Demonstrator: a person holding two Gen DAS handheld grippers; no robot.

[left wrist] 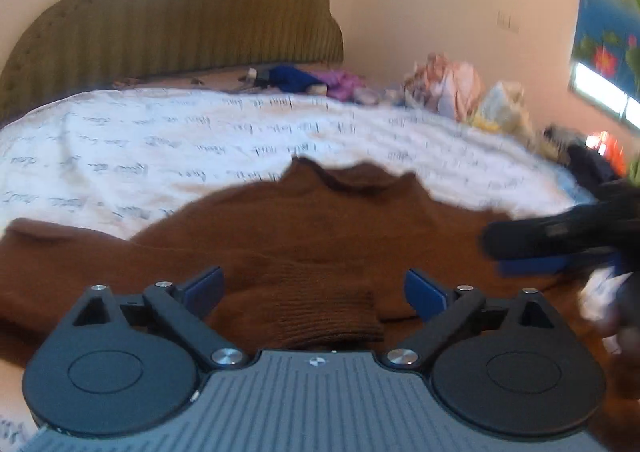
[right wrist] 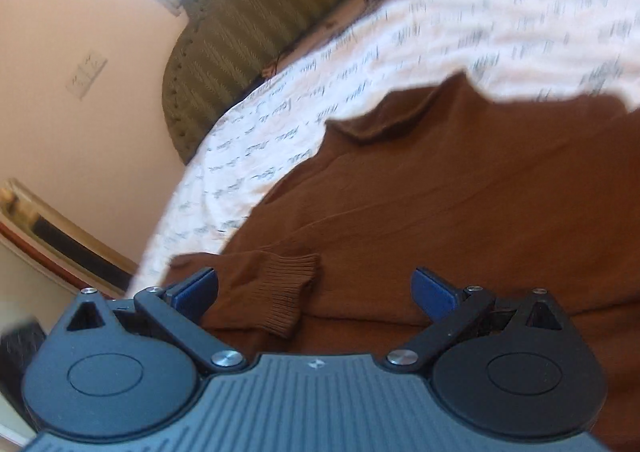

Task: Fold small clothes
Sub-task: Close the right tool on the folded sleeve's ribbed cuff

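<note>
A small brown knit sweater [left wrist: 304, 228] lies flat on the bed, collar away from me. One sleeve is folded across its body, and the ribbed cuff [left wrist: 320, 312] rests between the fingers of my left gripper [left wrist: 314, 292], which is open just above it. The right wrist view shows the same sweater [right wrist: 460, 192] and ribbed cuff [right wrist: 280, 296]. My right gripper [right wrist: 316, 292] is open there, with the cuff near its left finger. It also shows at the right edge of the left wrist view as a dark blurred shape, the right gripper [left wrist: 560, 248], over the sweater's right side.
The bed has a white sheet with dark script print [left wrist: 200, 140] and an olive padded headboard [left wrist: 180, 20]. Blue and purple clothes [left wrist: 304, 80] lie near the headboard, and a heap of pale garments [left wrist: 452, 88] sits at the far right. Walls bound the bed.
</note>
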